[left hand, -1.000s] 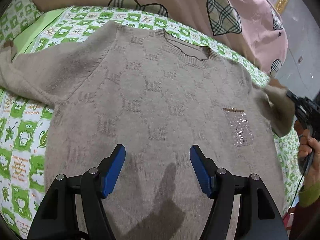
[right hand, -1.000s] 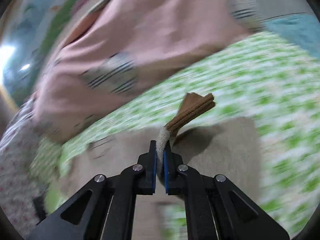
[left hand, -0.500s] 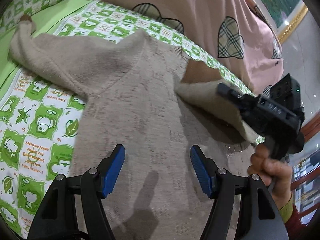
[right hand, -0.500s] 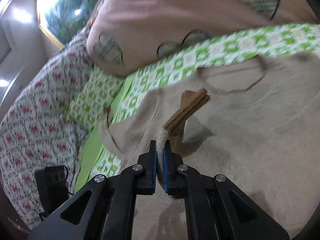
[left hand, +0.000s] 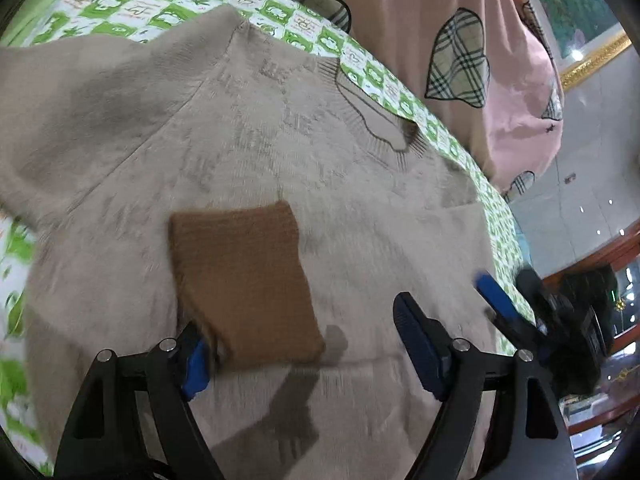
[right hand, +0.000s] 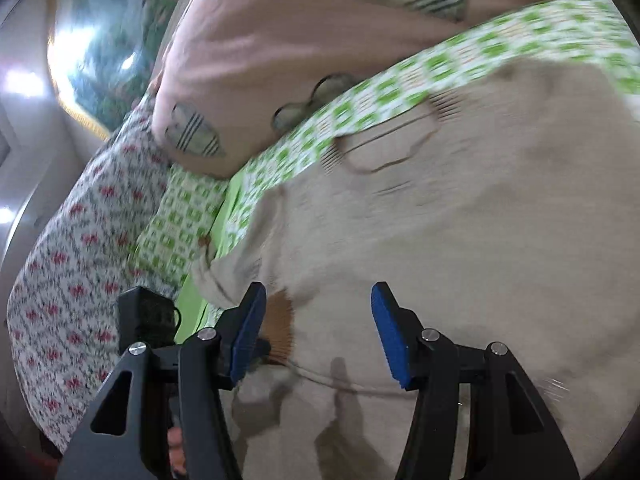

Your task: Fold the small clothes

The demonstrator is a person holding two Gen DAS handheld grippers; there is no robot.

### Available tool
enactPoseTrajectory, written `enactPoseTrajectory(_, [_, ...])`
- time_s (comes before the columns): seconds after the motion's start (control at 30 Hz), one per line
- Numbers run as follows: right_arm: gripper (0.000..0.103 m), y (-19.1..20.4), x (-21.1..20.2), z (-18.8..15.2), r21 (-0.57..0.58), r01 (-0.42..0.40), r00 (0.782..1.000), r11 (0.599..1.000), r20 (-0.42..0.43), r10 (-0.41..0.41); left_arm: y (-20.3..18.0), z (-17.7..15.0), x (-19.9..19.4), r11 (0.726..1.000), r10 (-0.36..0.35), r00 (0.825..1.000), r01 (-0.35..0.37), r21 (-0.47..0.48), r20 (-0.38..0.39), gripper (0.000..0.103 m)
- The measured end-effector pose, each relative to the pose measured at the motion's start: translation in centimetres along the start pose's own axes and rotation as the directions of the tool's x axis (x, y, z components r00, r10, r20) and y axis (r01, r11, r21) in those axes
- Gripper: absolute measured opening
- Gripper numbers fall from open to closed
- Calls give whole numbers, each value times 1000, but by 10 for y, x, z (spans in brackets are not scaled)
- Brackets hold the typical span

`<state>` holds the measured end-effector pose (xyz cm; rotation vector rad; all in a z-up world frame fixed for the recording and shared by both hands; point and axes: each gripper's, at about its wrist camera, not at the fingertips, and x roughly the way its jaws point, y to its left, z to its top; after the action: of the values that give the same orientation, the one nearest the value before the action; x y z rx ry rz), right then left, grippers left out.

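Note:
A beige knit sweater point(left hand: 248, 152) lies flat on the green-and-white checked bedsheet point(left hand: 132, 4), collar point(left hand: 376, 120) away from me. Its right sleeve is folded across the chest, and the brown ribbed cuff point(left hand: 244, 280) rests on the body. My left gripper point(left hand: 304, 356) is open and empty just above the sweater, its left pad at the cuff's edge. My right gripper point(right hand: 316, 332) is open and empty over the sweater point(right hand: 480, 220); it also shows in the left wrist view point(left hand: 500, 300) at the right. The cuff point(right hand: 280, 320) peeks beside its left pad.
A pink quilt with plaid hearts point(left hand: 460, 40) lies bunched behind the sweater. A floral-print cover point(right hand: 72, 260) lies at the bed's left. The sweater's other sleeve point(left hand: 48, 92) stretches out to the left. The floor and wooden furniture point(left hand: 592, 264) show beyond the bed's right edge.
My right gripper carried the sleeve across the sweater's chest, opened and let the cuff go. The cuff now lies flat on the body. My left gripper stayed open.

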<state>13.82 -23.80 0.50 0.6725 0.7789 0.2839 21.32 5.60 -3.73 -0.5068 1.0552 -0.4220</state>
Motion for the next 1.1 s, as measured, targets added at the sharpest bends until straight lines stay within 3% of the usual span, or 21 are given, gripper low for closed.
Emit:
enactPoseTrajectory(0.07, [56, -12, -24, -3, 11, 37, 999, 999, 37, -37, -6, 4, 4, 999, -3, 1000, 2, 39, 18, 33])
enactPoseTrajectory(0.1, [56, -17, -35, -4, 15, 58, 997, 998, 57, -59, -11, 4, 7, 998, -13, 1000, 13, 69, -2, 2])
enactPoseTrajectory(0.17, [56, -30, -57, -3, 29, 111, 989, 993, 97, -113, -23, 4, -1, 991, 17, 999, -22, 128, 38, 4])
enactPoseTrajectory(0.23, [56, -40, -75, 2, 31, 166, 977, 986, 128, -168, -32, 8, -25, 980, 53, 988, -80, 185, 147, 4])
enactPoseTrajectory(0.3, [56, -52, -89, 10, 43, 228, 961, 973, 149, -232, -21, 19, -36, 979, 93, 977, -125, 162, 191, 4])
enactPoseTrajectory(0.5, [56, -92, -80, 42, 81, 347, 930, 934, 99, -354, 7, 29, -24, 971, 155, 979, -176, 164, 132, 5])
enactPoseTrajectory(0.7, [56, -114, -36, 65, 51, 393, 919, 918, -1, -394, 6, 24, -15, 967, 175, 977, -194, 165, 123, 5])
enactPoseTrajectory(0.73, [52, -115, -25, 67, 17, 394, 919, 919, -41, -393, 4, 22, -14, 965, 179, 976, -198, 170, 120, 4])
enactPoseTrajectory(0.77, [15, -114, -22, 65, -7, 392, 919, 920, -54, -392, 2, 23, -13, 964, 179, 977, -198, 176, 118, 4])
enactPoseTrajectory(0.93, [9, -110, -55, 72, -33, 424, 905, 905, 39, -423, -23, 24, -12, 960, 121, 981, -155, 234, 151, 5])
enactPoseTrajectory(1.1, [10, -136, -50, 69, 24, 457, 889, 889, -15, -457, -20, 26, 17, 942, 213, 971, -233, 242, 106, 7])
